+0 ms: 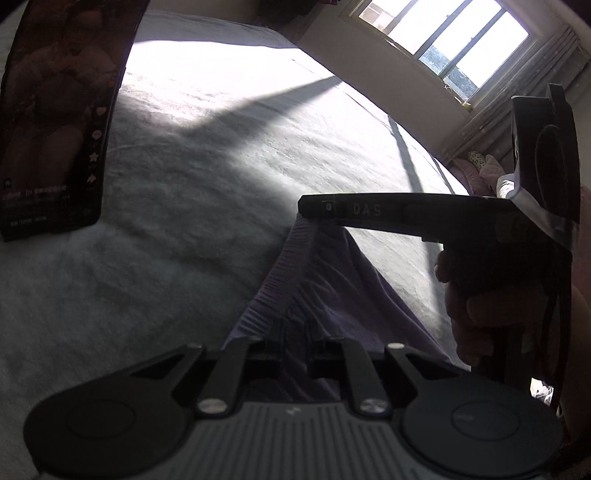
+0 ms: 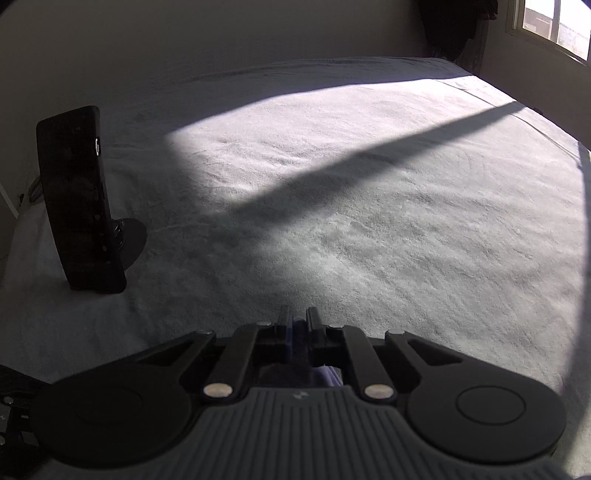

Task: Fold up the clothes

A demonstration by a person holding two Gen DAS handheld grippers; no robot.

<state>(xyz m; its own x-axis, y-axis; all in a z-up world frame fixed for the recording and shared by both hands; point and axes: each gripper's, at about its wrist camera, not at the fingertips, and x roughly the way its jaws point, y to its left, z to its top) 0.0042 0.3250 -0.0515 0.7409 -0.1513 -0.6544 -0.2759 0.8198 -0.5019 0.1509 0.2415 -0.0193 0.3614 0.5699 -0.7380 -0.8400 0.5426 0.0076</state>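
Purple fabric, a garment (image 1: 317,280) with a ribbed band along one edge, stretches taut between two handheld grippers above a bed (image 1: 207,155) covered in a pale grey fleecy blanket.

Left wrist view: the left gripper (image 1: 295,332) sits at 6 o'clock, its jaws closed on the ribbed edge of the garment. The cloth runs away from it toward 12 o'clock and narrows to a point at the centre of the frame. There the right gripper (image 1: 314,210), a long black bar reaching in from 3 o'clock, pinches the far end of the ribbed band. A hand (image 1: 465,302) wraps the right gripper's handle at 4 o'clock. A black phone (image 1: 55,118) with a dim lit screen stands upright at 10 o'clock. A window (image 1: 450,40) glows brightly at 1 o'clock, and sunlight falls in a broad patch across the blanket, crossed by a dark diagonal shadow.

Right wrist view: the right gripper (image 2: 298,325) sits at 6 o'clock with its jaws nearly together and a thin strip of the purple cloth (image 2: 297,332) clamped between them. The blanket (image 2: 332,184) spreads out beyond it. The phone (image 2: 79,199) stands on a round stand at 9 o'clock, well apart from the gripper. A corner of the window (image 2: 554,26) shows at 1 o'clock.
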